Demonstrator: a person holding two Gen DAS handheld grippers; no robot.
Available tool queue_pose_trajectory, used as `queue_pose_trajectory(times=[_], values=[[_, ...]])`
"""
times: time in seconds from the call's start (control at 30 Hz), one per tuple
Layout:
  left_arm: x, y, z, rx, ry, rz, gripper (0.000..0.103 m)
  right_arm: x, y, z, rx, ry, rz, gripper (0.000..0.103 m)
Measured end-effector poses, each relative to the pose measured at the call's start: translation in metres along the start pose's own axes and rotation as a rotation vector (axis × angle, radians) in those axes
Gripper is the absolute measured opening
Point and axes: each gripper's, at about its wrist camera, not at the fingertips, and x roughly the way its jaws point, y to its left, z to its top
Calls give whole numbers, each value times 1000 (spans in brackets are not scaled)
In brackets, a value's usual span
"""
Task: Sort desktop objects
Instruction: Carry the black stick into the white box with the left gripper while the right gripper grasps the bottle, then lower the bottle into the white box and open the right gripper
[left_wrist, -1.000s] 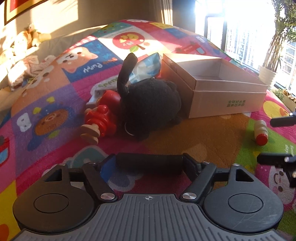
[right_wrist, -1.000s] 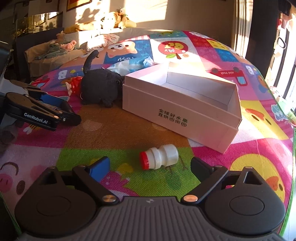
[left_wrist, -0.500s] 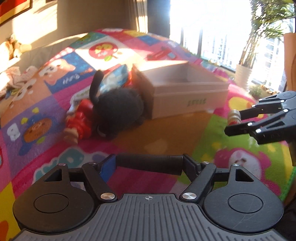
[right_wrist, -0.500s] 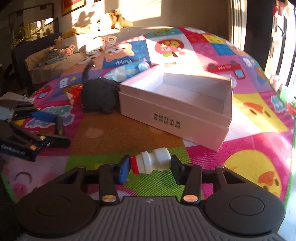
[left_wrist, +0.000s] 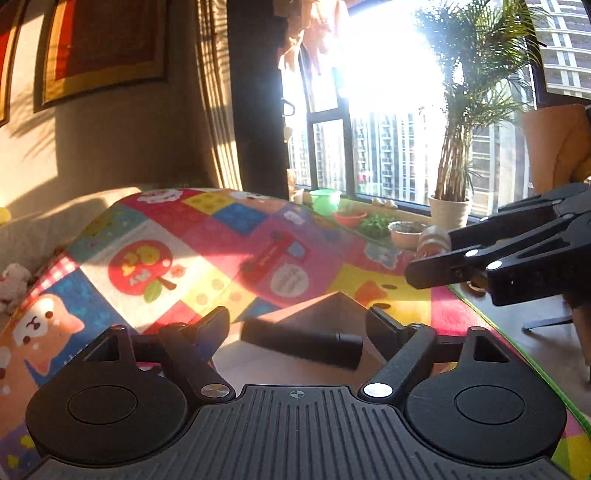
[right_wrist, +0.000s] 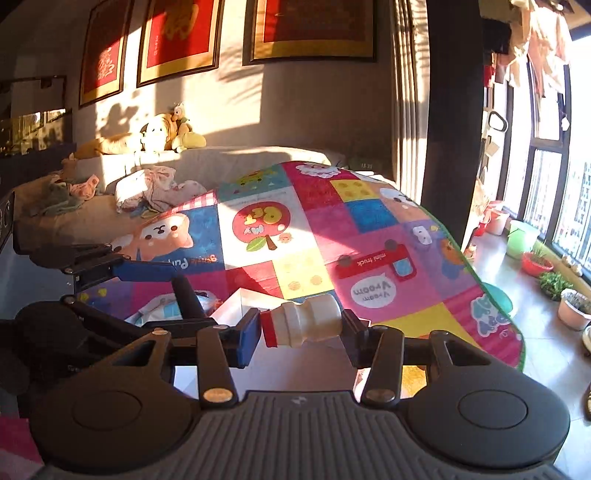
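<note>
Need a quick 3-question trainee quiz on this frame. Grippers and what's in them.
1. True or false: the right gripper grips the white bottle end to end, with the cap against one pad.
2. What lies between the fingers of the left gripper? A. a black cylinder B. a red toy C. a plush cat
3. Fill in: the white bottle's cap is ____.

Key
1. True. Both pads press on the bottle's ends, though the jaws are opening.
2. A. The left jaws are opening, and the cylinder sits tilted between them, touching neither finger.
3. Red.
</note>
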Motion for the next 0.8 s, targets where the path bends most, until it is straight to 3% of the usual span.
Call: queue_pose_trajectory(times=[0.13, 0.27, 0.33, 0.53, 0.6, 0.73, 0.8], values=[[-14, 16, -15, -4, 18, 63, 97, 25, -10, -9, 79, 37, 4, 65], [-37, 31, -54, -12, 101, 156, 97, 39, -19, -36, 135, 89, -39, 83], [-49, 41, -74, -33, 133, 190, 99, 48, -29, -49, 186, 126, -66, 87], [-80, 57, -111, -88, 191, 245, 100, 94, -43, -76, 329, 280, 20, 87], [-85, 61, -117, -95, 209, 245, 100, 105, -34, -74, 342, 276, 31, 94], [-76, 59, -117, -94, 221, 242, 100, 123, -14, -66, 304, 265, 72, 94], [-68, 59, -117, -99, 217, 242, 100, 121, -5, -62, 276, 247, 49, 94]])
